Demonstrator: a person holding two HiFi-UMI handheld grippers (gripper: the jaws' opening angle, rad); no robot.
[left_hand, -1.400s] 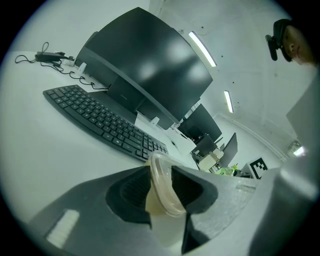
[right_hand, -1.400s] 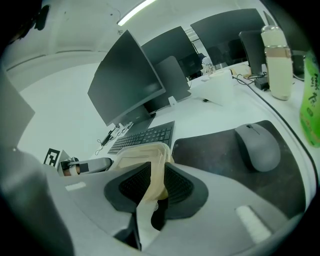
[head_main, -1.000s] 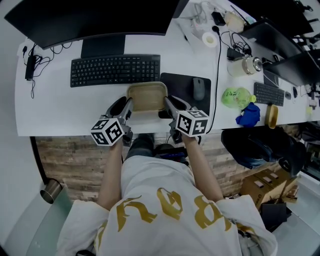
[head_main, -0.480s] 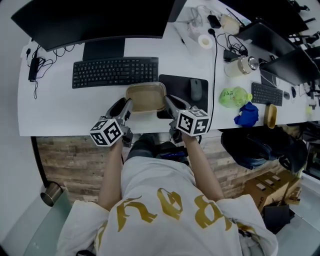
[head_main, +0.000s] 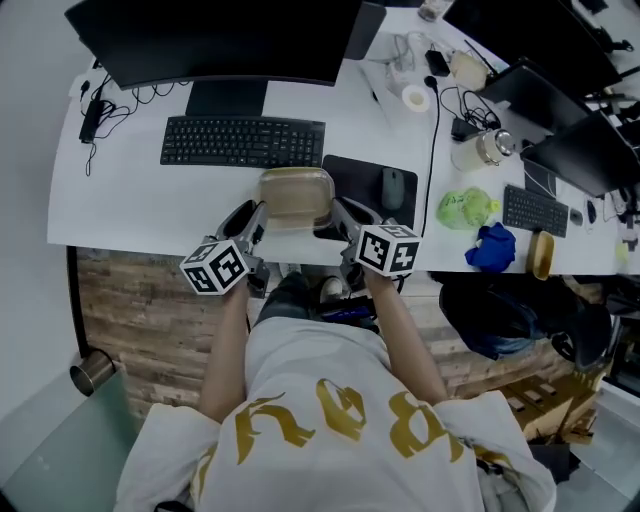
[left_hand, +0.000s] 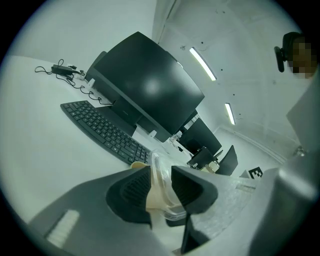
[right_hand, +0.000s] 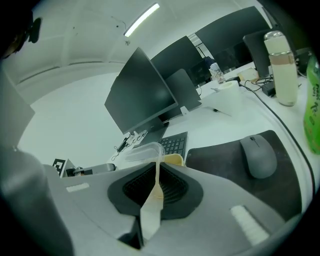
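The left gripper (head_main: 257, 213) and right gripper (head_main: 337, 209) each pinched an opposite rim of the lidded container (head_main: 293, 196), apparently to keep it level, just on the person's side of the keyboard (head_main: 243, 141).

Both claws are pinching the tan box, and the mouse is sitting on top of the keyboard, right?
Not quite. The head view shows the mouse on the black mouse pad, to the right of the keyboard, not on it. Both the left claw and the right claw do pinch the tan box.
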